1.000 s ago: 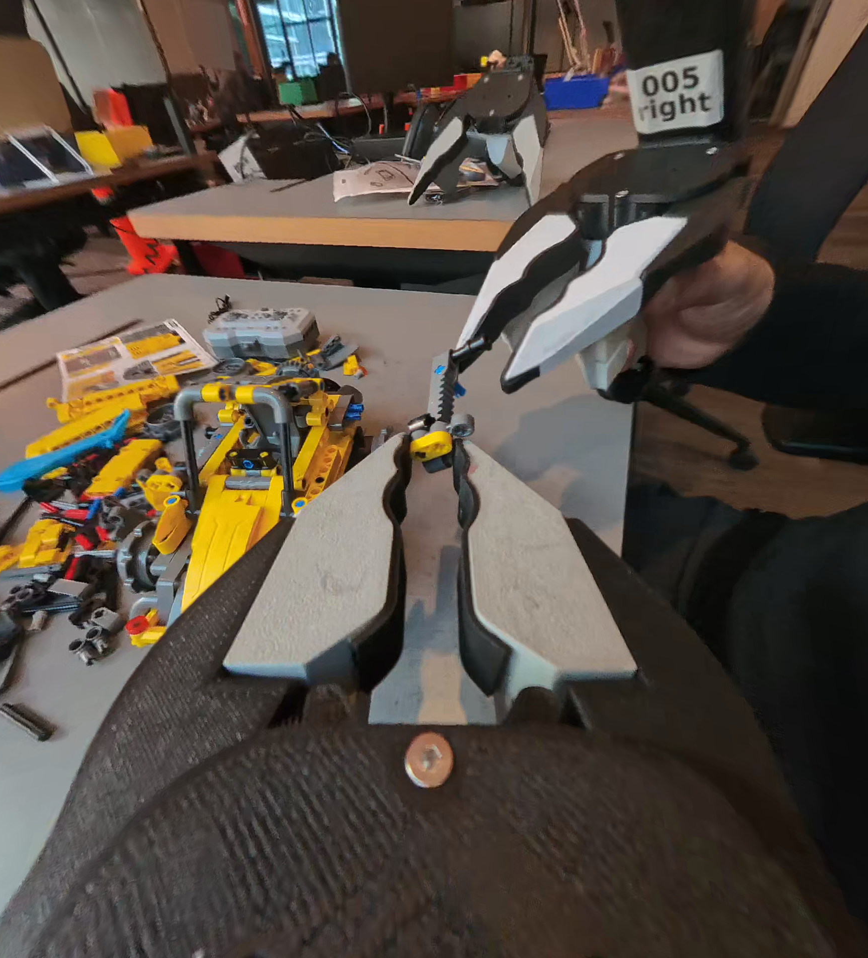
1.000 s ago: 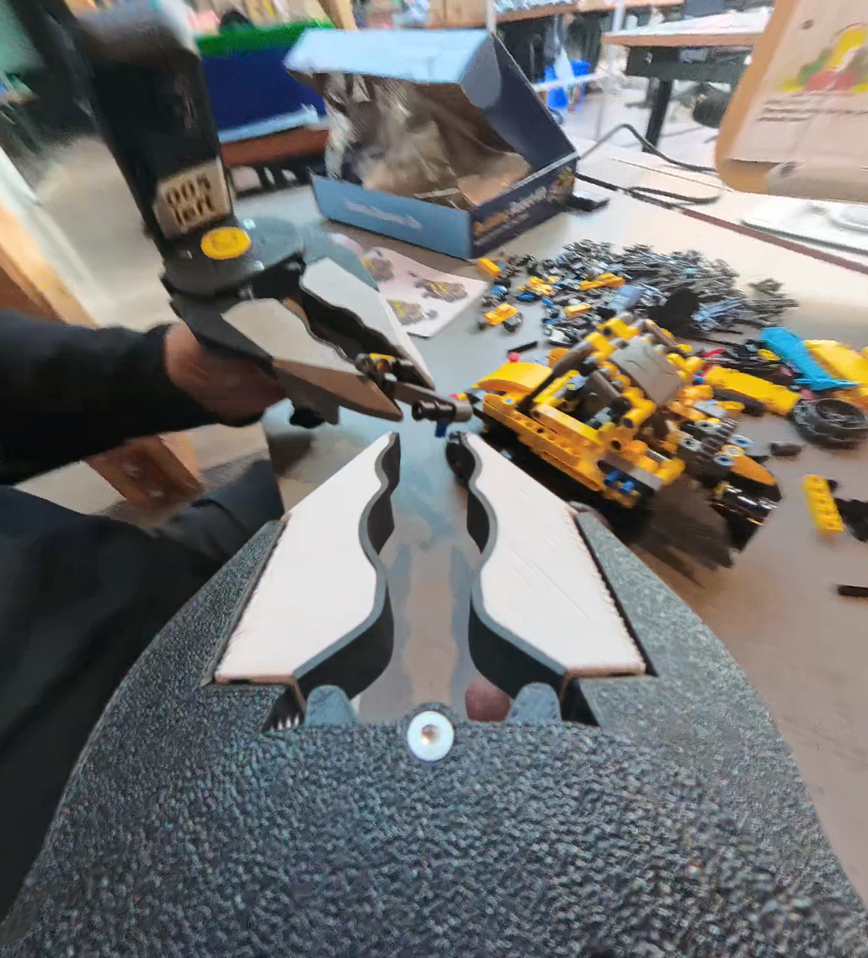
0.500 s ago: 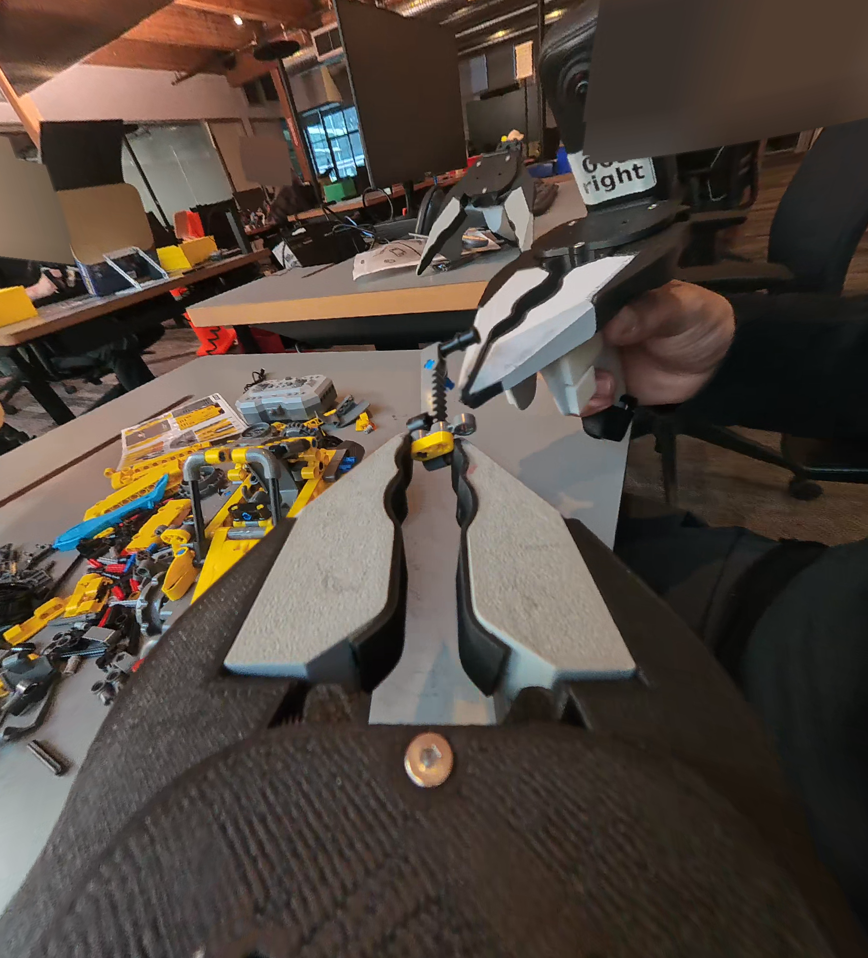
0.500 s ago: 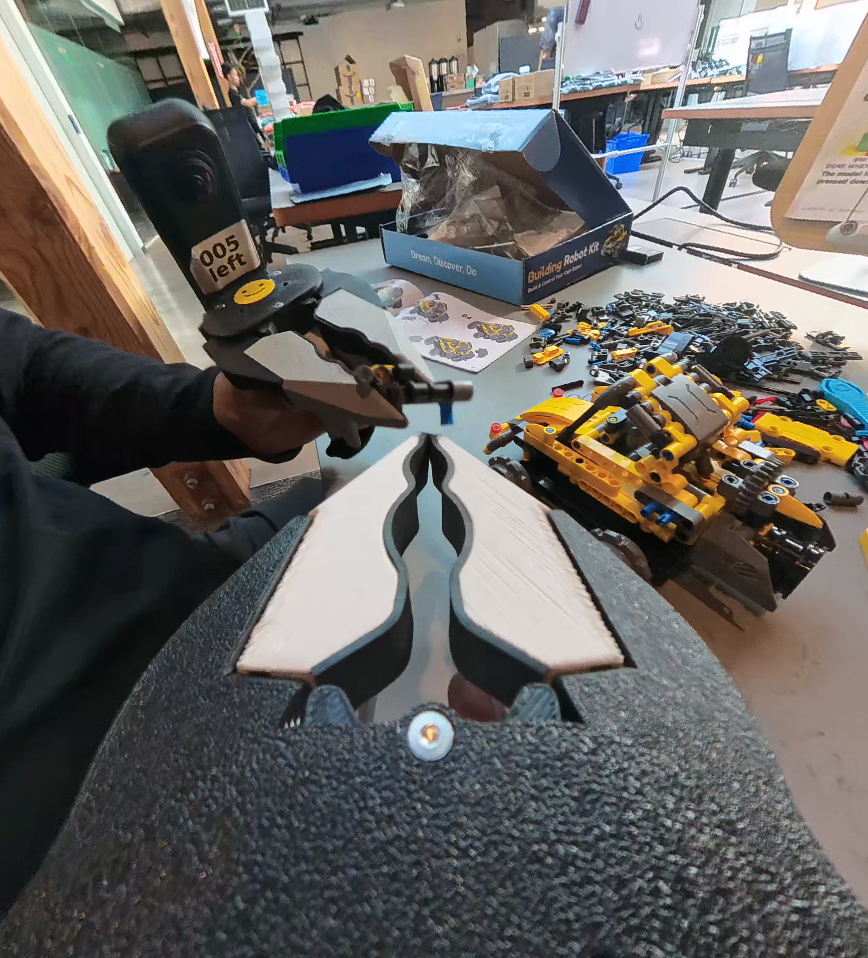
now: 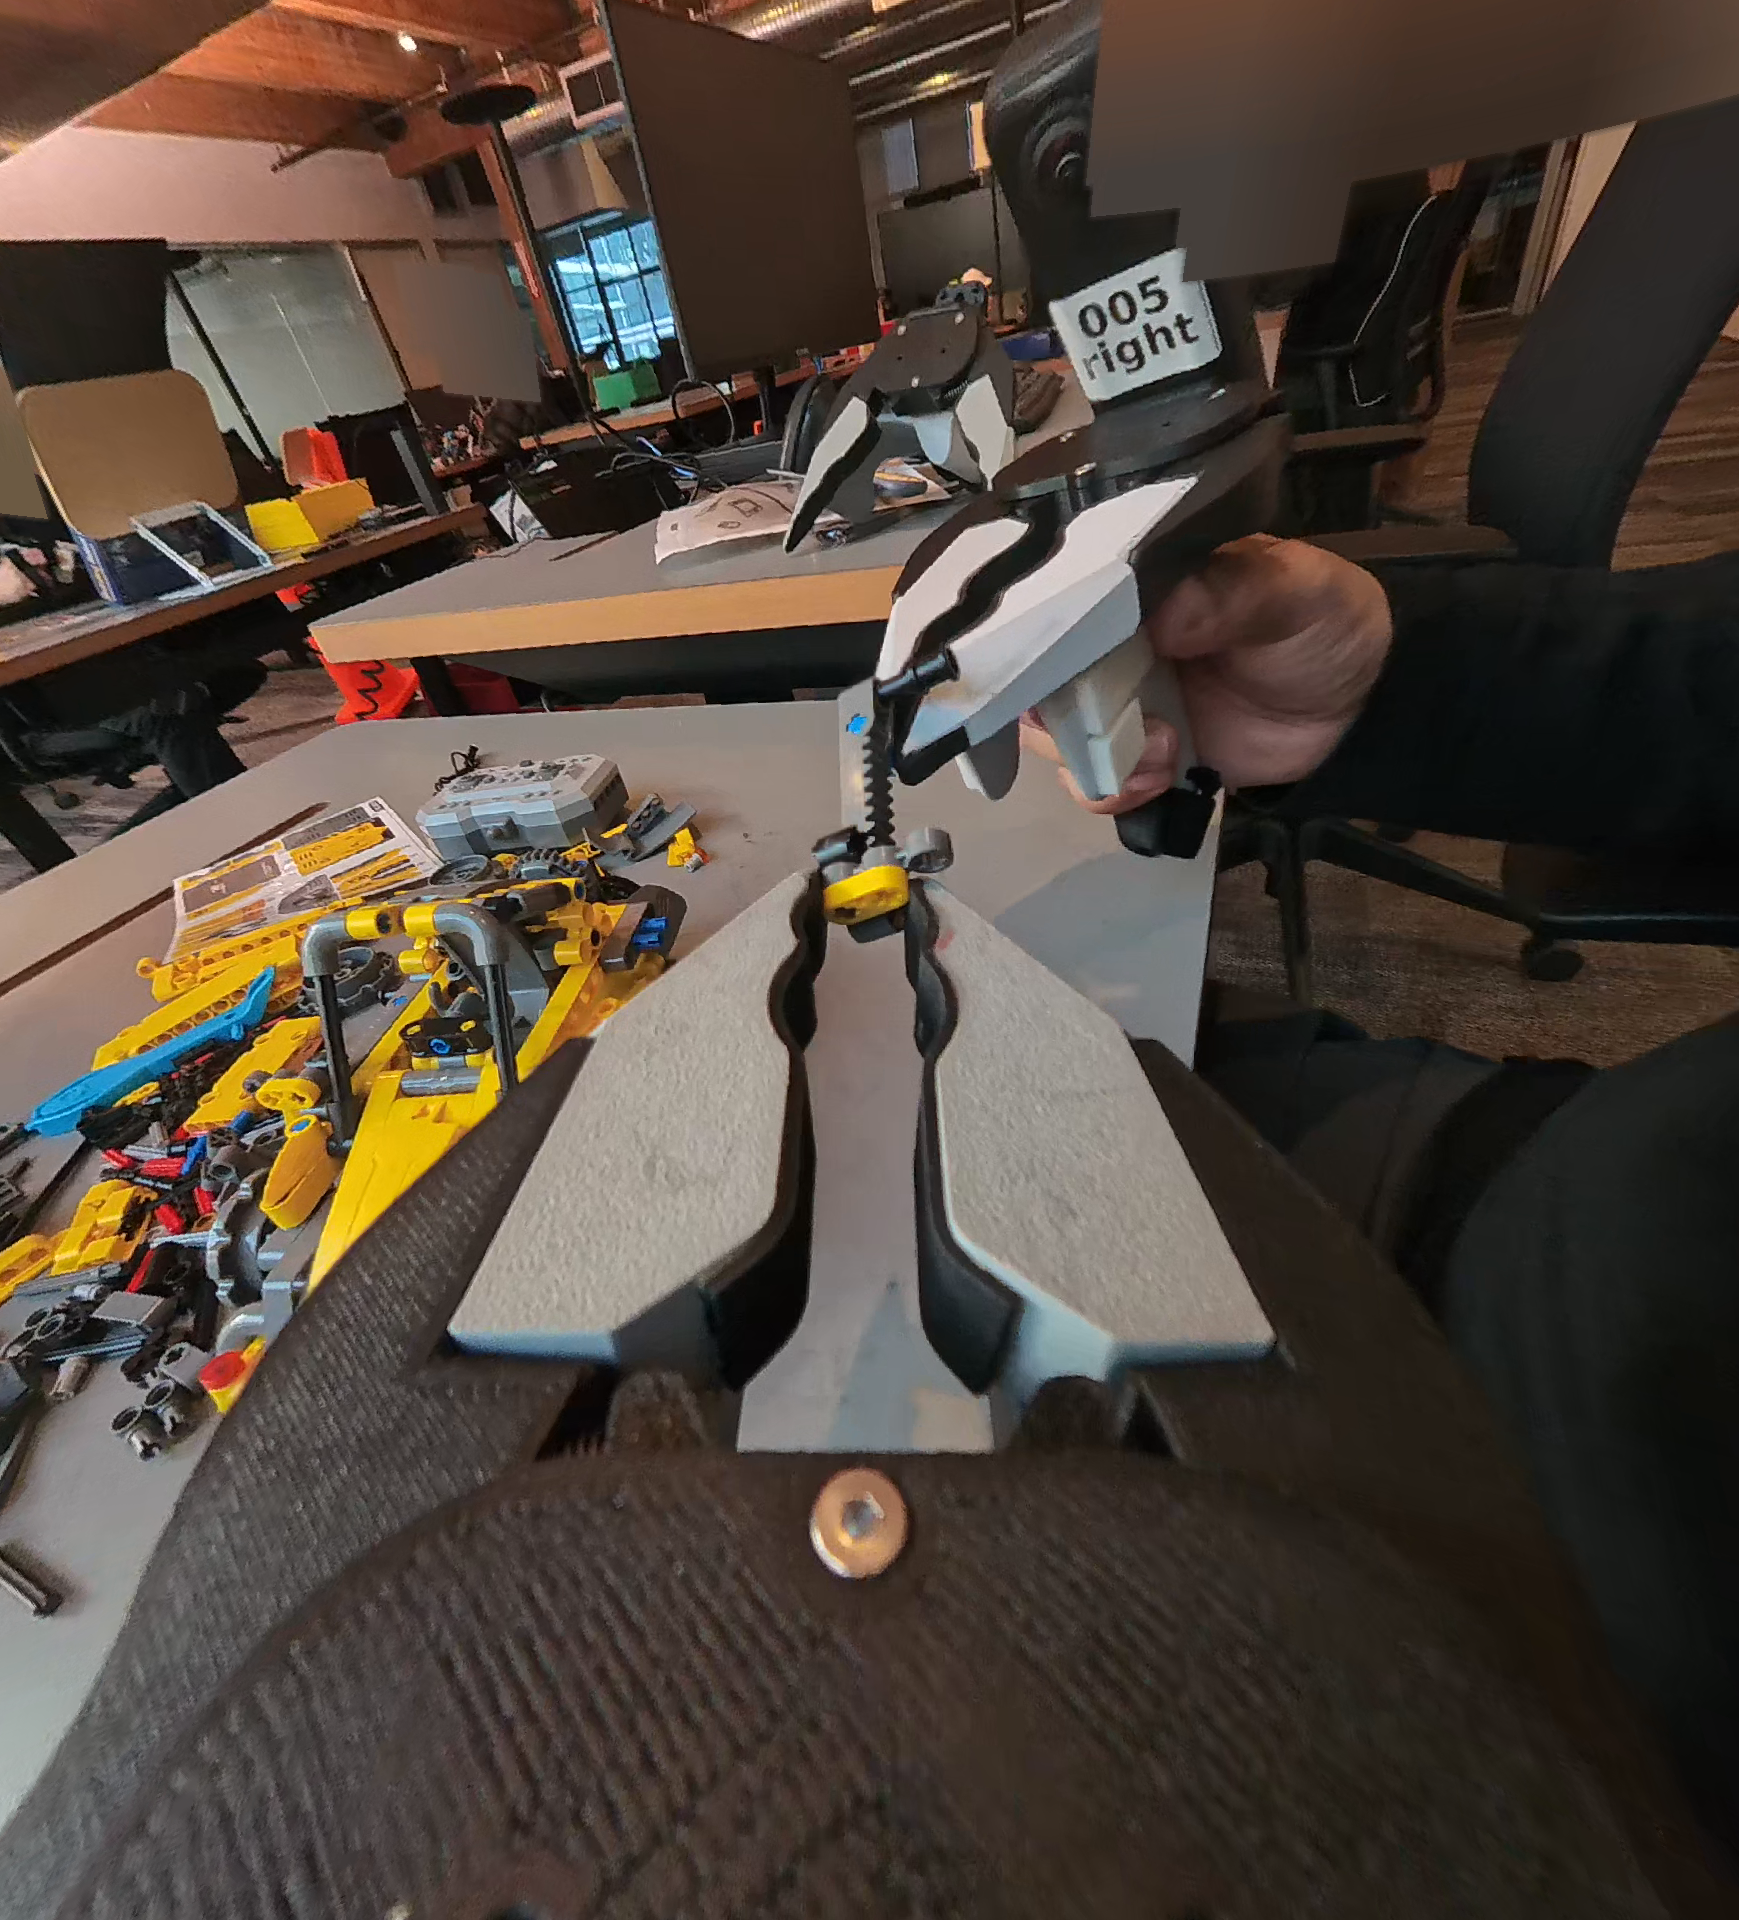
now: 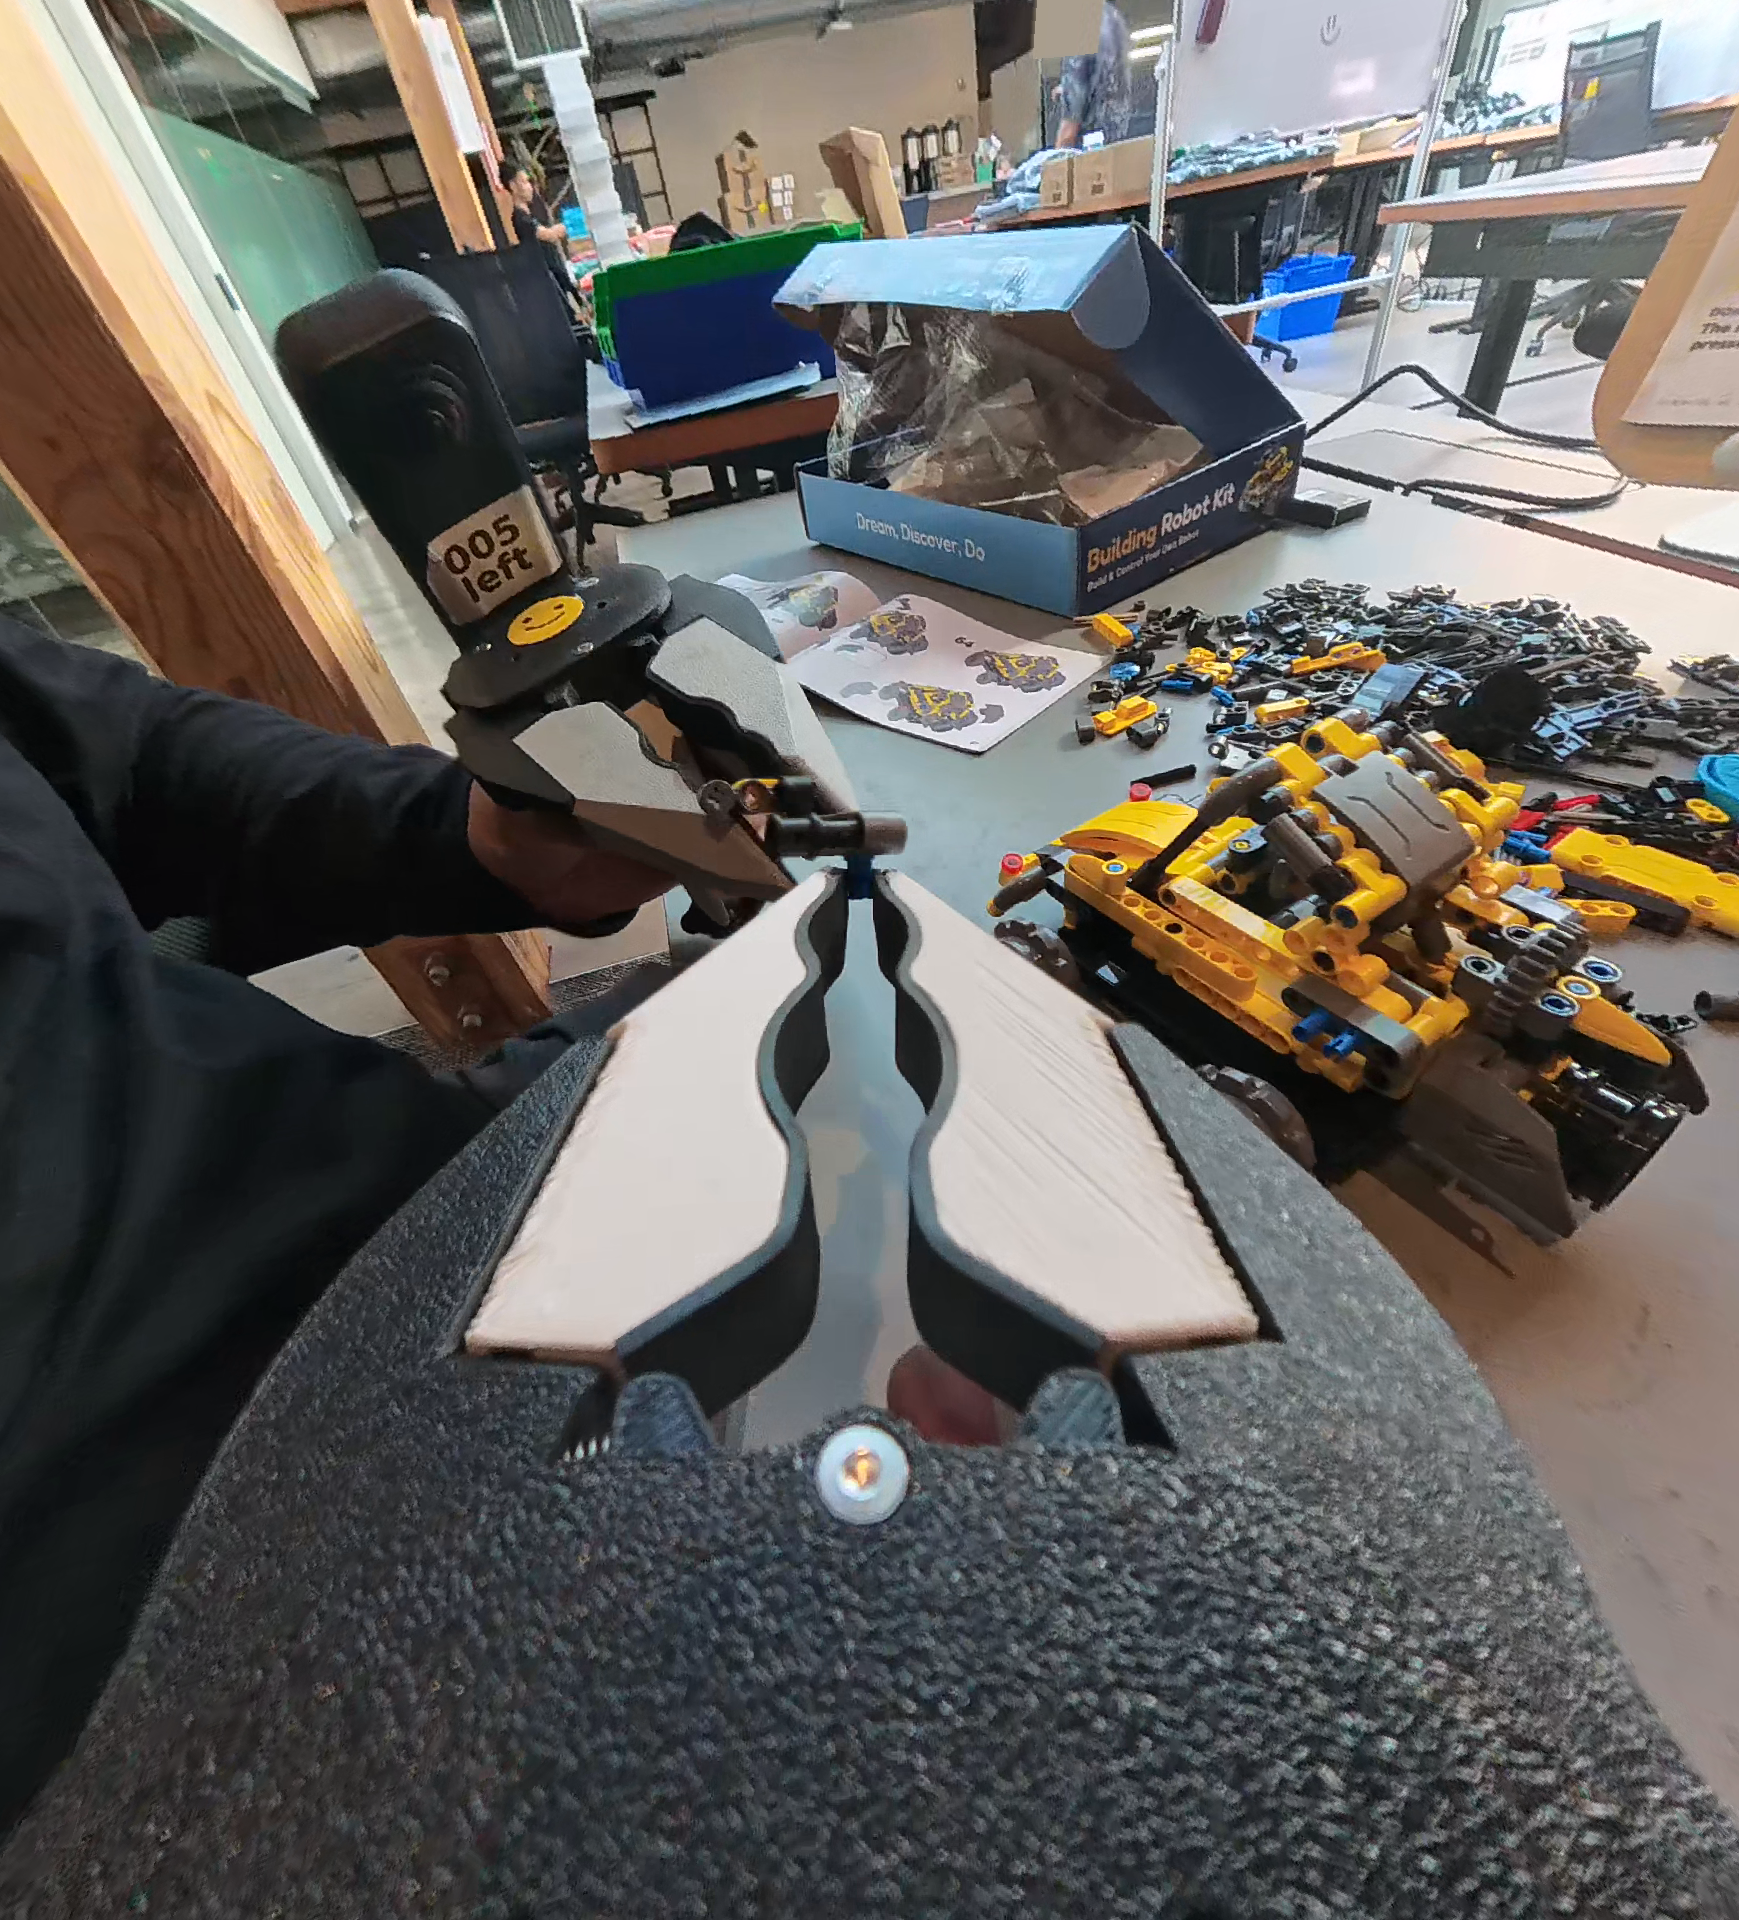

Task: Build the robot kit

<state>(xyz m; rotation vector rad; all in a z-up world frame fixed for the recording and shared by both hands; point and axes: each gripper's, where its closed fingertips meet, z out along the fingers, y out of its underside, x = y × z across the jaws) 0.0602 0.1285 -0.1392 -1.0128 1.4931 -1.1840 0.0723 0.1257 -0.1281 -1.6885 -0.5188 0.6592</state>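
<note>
My left gripper (image 5: 865, 906) is shut on a small brick assembly (image 5: 867, 883): a yellow piece with grey connectors and a black toothed bar (image 5: 880, 764) standing up from it. It is held in the air above the grey table (image 5: 782, 758). My right gripper (image 6: 854, 885) is shut on a blue pin (image 6: 857, 878) at the far end of that bar. In the left wrist view the right gripper (image 5: 896, 717) comes in from the upper right. In the right wrist view the left gripper (image 6: 782, 831) comes in from the left. A hand holds each.
A half-built yellow vehicle model (image 6: 1312, 935) stands on the table, also in the left wrist view (image 5: 408, 997). Loose parts (image 6: 1416, 644) lie around it. An open blue box (image 6: 1052, 520) and a booklet (image 6: 927, 675) lie behind. A grey hub (image 5: 522, 800) lies near the table's far edge. Left and right tips are no more than a few centimetres apart.
The right gripper, open a second ago, has shut on the blue pin at the assembly's end. Both grippers have tilted up; the left gripper still holds the assembly.
</note>
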